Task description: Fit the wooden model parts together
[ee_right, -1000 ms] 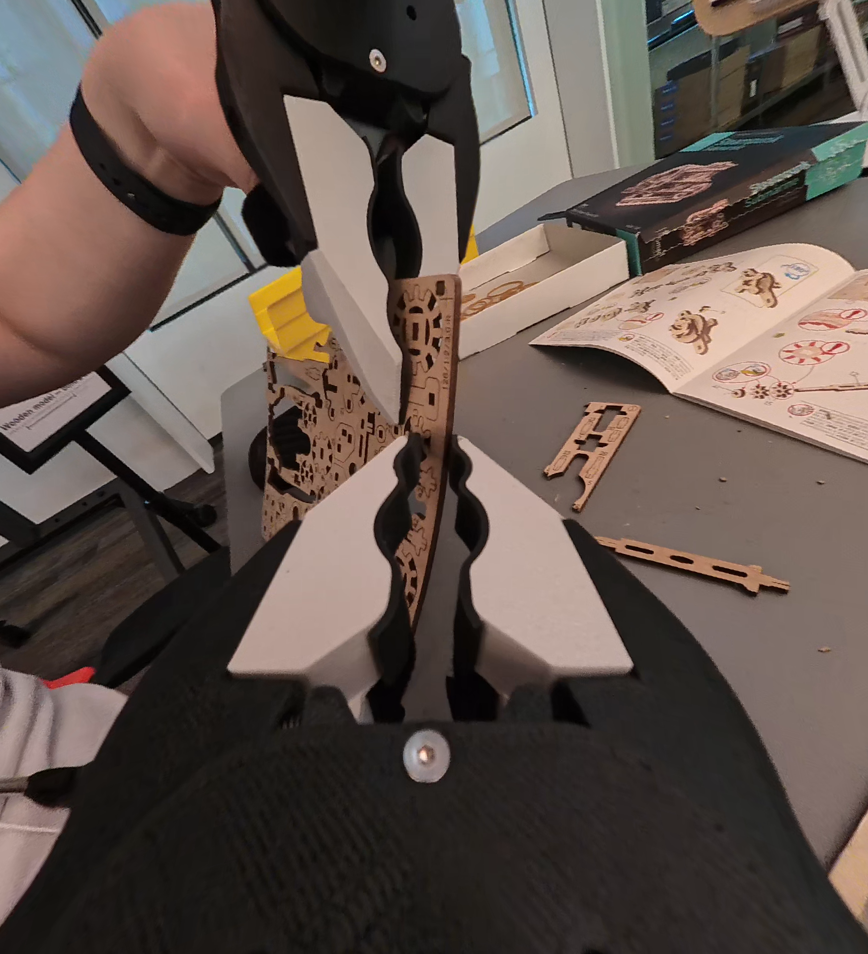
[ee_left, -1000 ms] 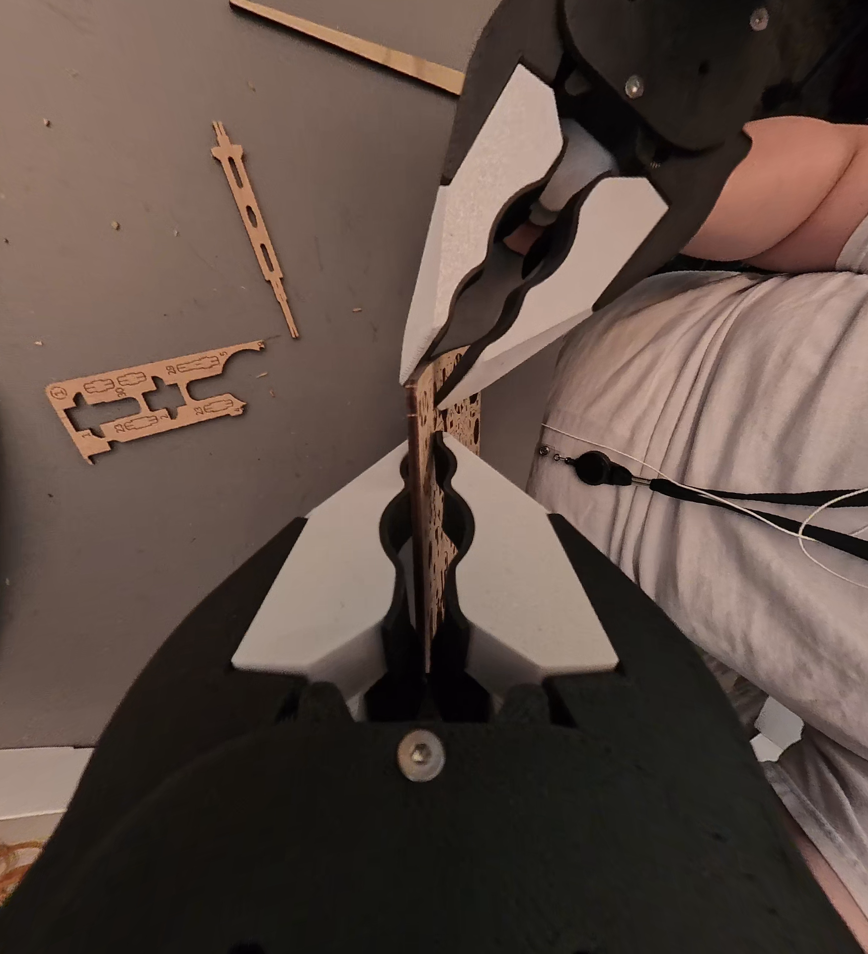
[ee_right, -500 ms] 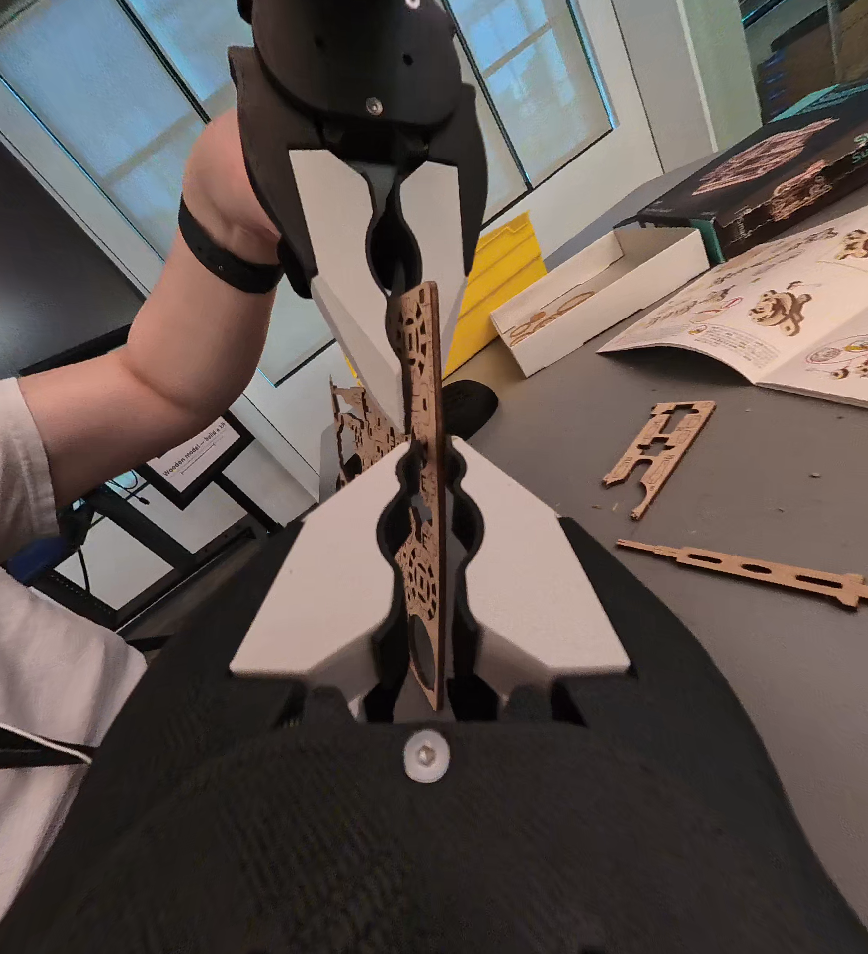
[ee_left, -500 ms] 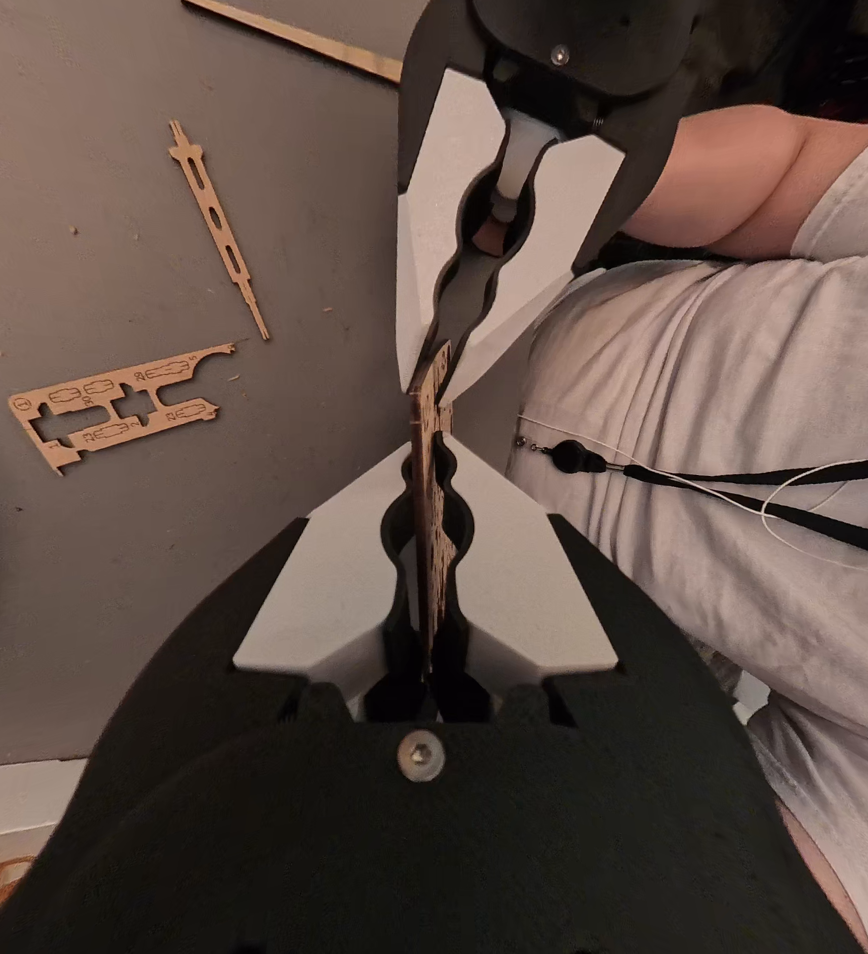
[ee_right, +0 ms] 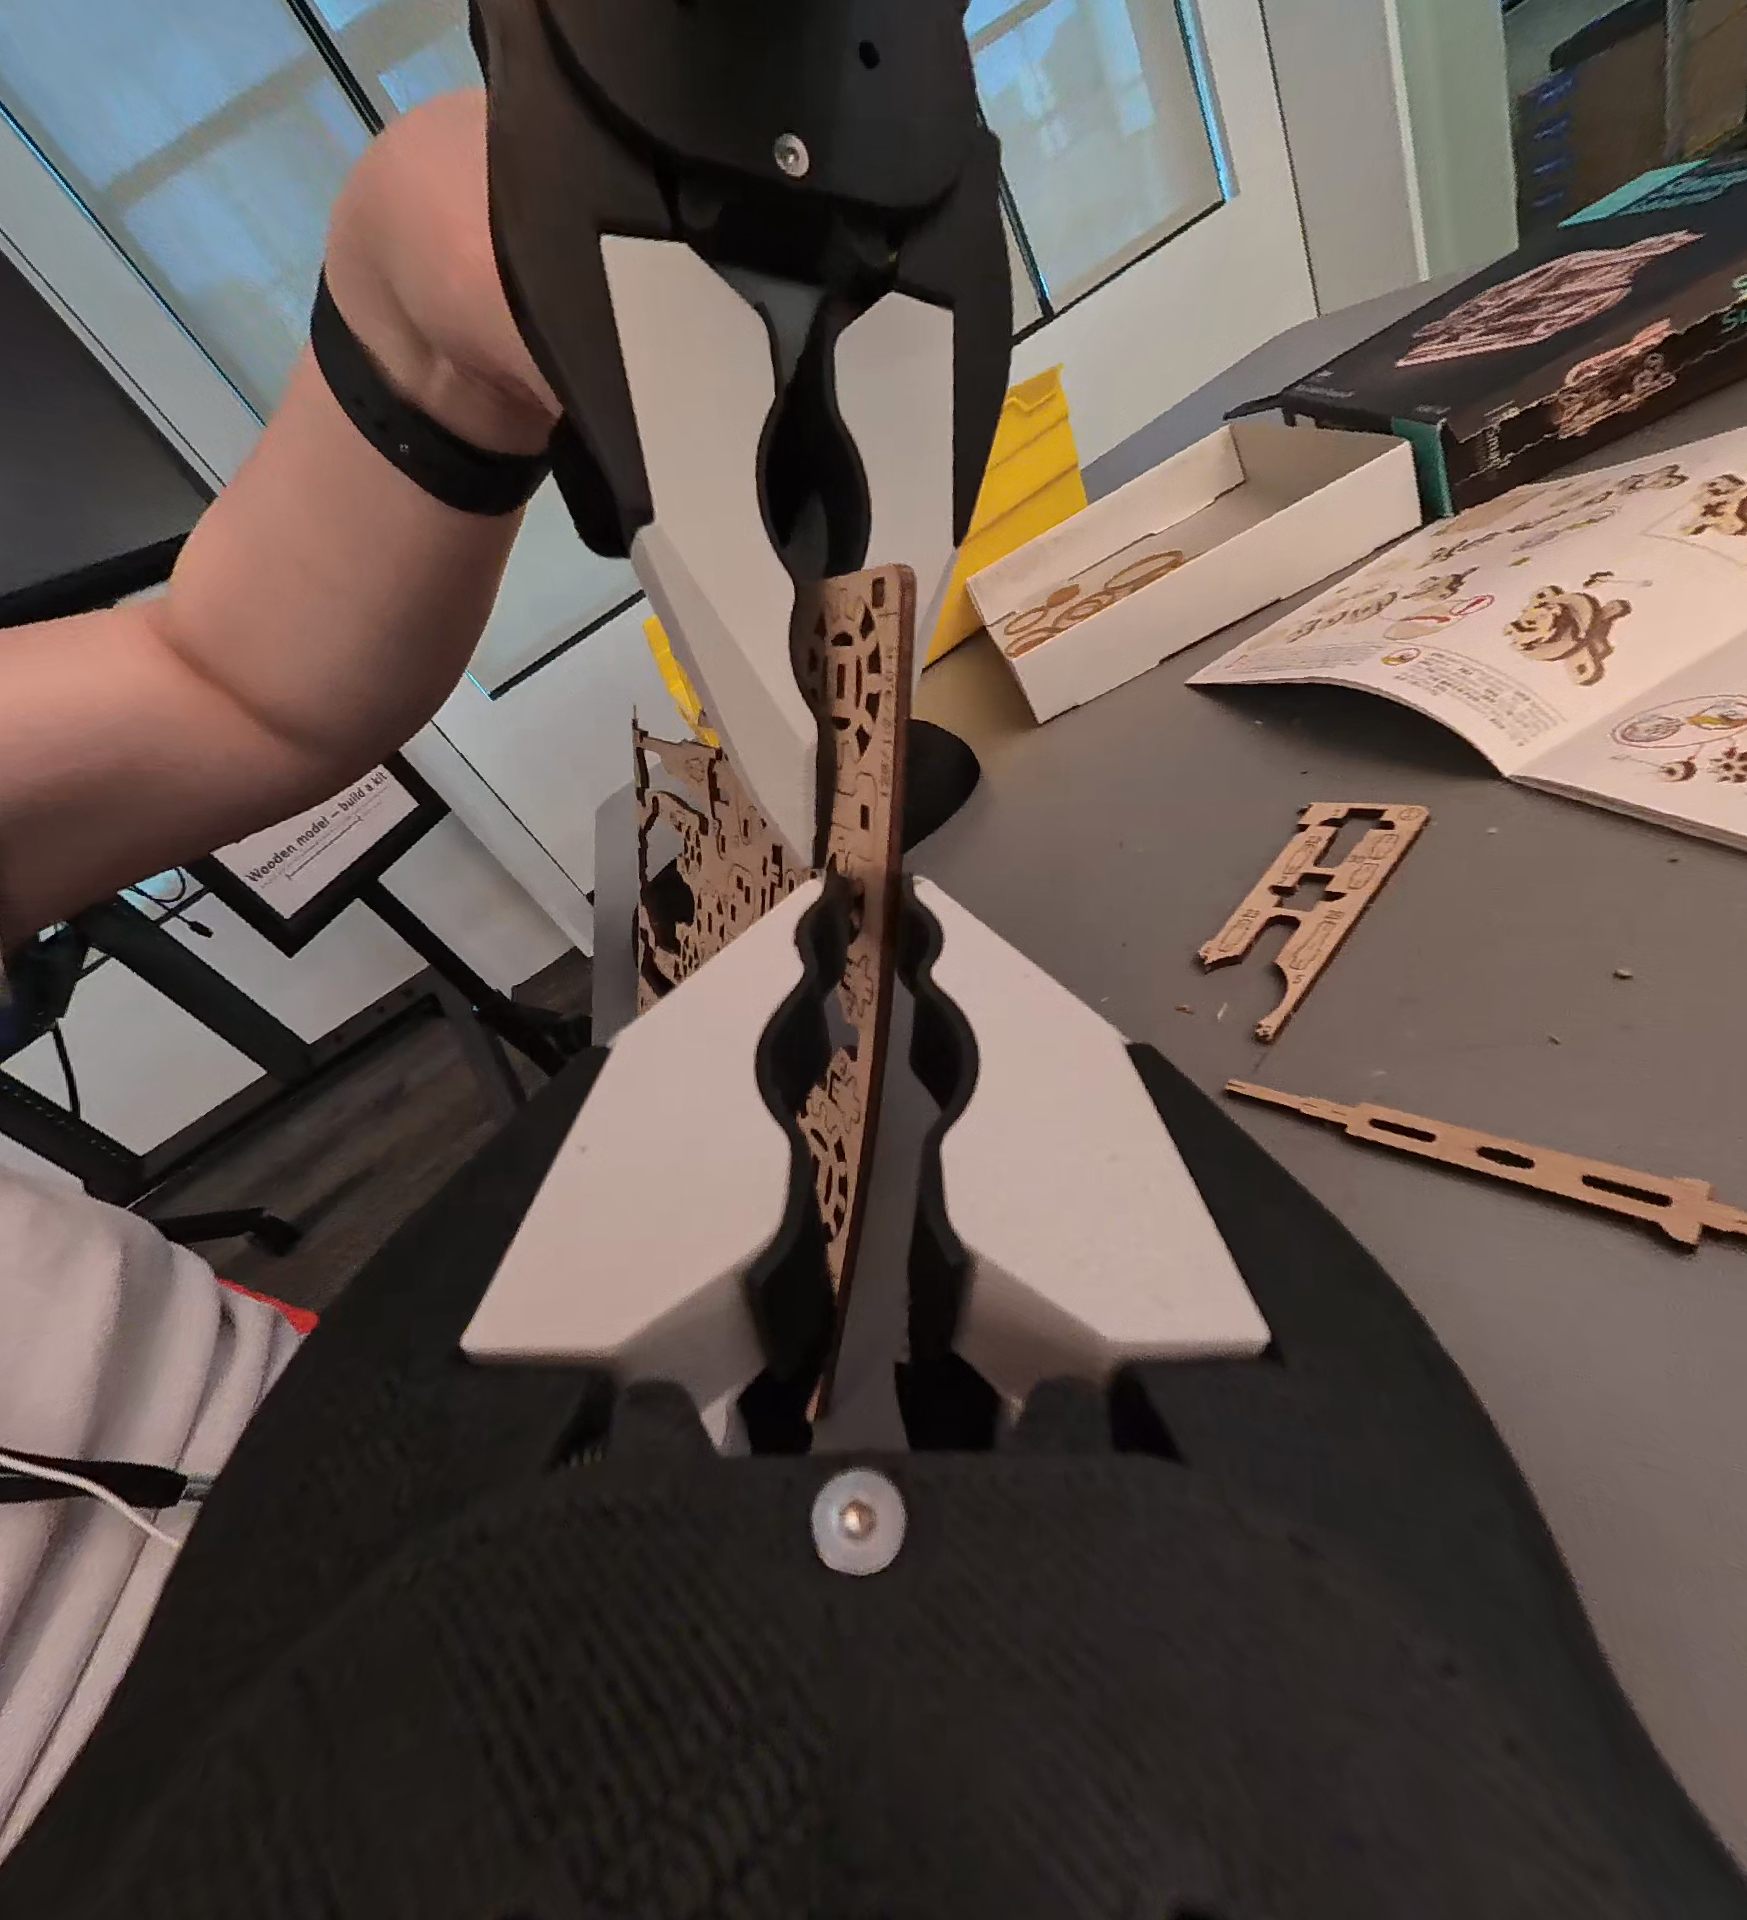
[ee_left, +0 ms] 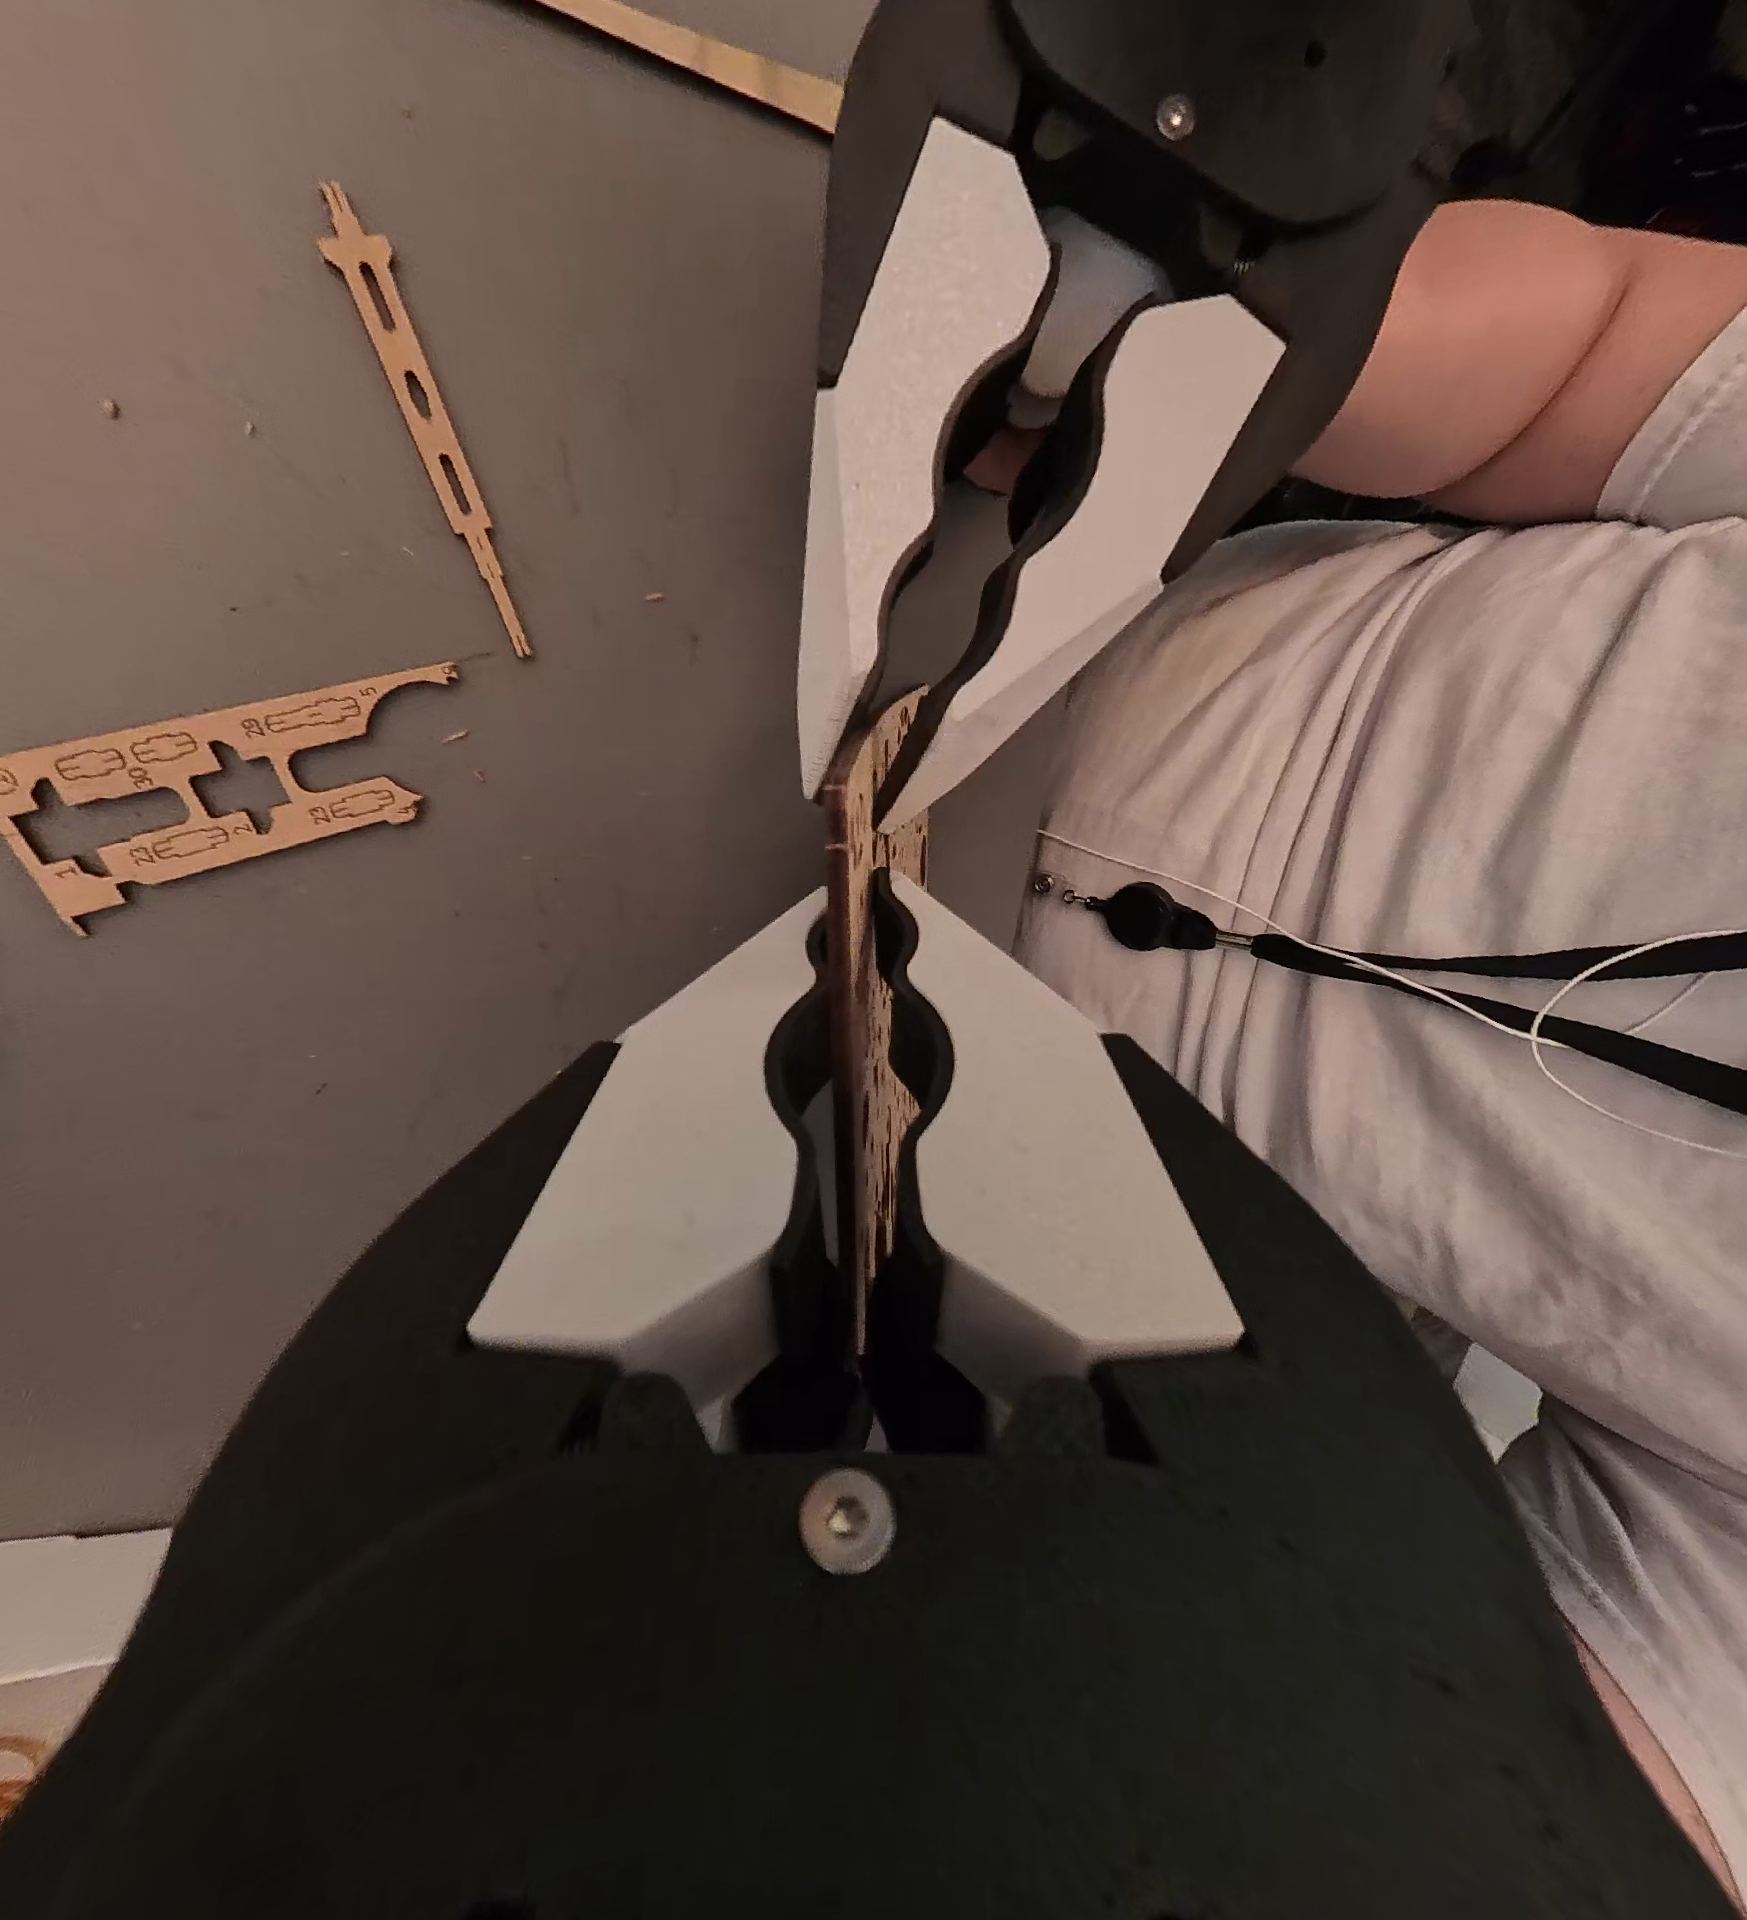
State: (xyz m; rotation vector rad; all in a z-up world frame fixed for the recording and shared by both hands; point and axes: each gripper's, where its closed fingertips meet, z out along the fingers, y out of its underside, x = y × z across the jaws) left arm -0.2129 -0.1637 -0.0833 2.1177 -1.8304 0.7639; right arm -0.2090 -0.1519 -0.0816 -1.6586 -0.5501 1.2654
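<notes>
Both the left tool point(ee_left: 853, 904) and right tool point(ee_right: 864, 914) clamp one wooden sheet point(ee_right: 861, 748) edge-on between them, its long axis running tool to tool.

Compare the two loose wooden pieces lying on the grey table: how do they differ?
The slotted strip is long and thin with oval slots and a pointed end; the wide fret piece is broad, with big cut-outs and a notched end. Both are pale laser-cut wood, flat on the table, held by neither gripper.
</notes>
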